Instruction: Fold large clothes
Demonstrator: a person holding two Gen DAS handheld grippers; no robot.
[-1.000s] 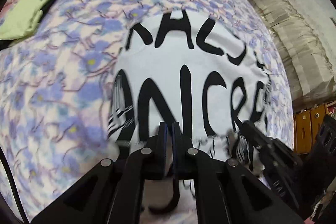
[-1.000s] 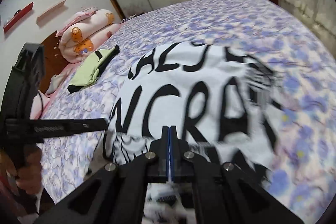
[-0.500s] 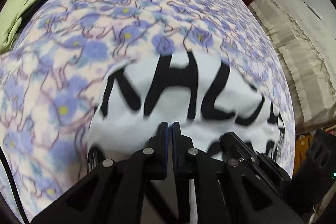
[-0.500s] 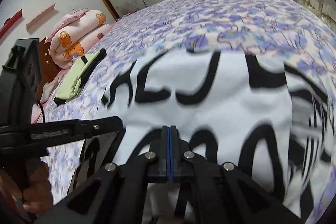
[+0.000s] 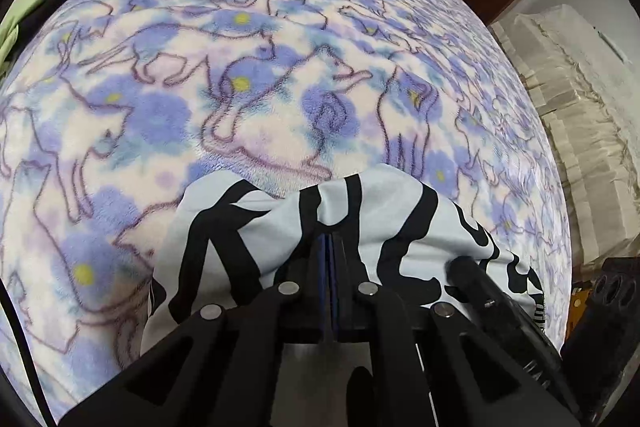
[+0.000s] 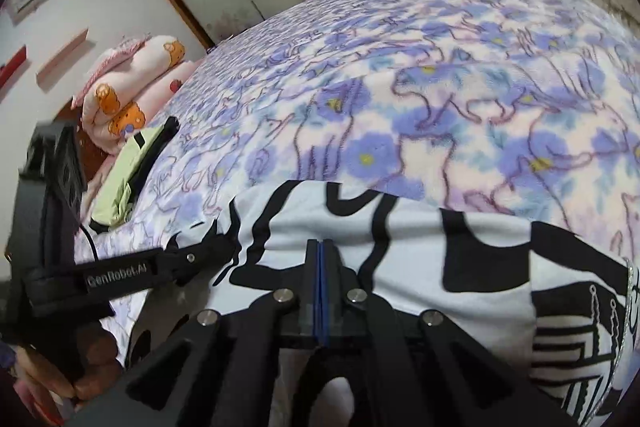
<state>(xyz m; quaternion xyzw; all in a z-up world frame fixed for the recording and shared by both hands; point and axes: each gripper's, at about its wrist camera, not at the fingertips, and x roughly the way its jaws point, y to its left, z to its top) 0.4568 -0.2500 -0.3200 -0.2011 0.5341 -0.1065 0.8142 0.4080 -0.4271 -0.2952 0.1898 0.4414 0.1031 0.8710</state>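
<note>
Left wrist view: my left hand-held gripper (image 5: pixel 329 247) is clamped shut on the near edge of the white shirt (image 5: pixel 256 227) with big black lettering, carrying it forward across the flowered bed cover (image 5: pixel 240 99). A second ago two full rows of letters lay spread flat ahead of me; now only the top row shows, bunched just past my fingertips, with bare cover beyond. From the right wrist view, my right hand-held gripper (image 6: pixel 322 251) is likewise pinched closed on the same edge of the shirt (image 6: pixel 440 251), and the left tool (image 6: pixel 200 259) shows beside it at the cloth's left corner. The shirt lies on the near part of the bed, doubled over itself. I judge the lengthwise fold is nearly laid: the carried edge looks close to the far hem, so what remains is to set it down square and let go. A folded green garment (image 6: pixel 132 167) rests well apart near the pink bedding (image 6: pixel 136 83).
</note>
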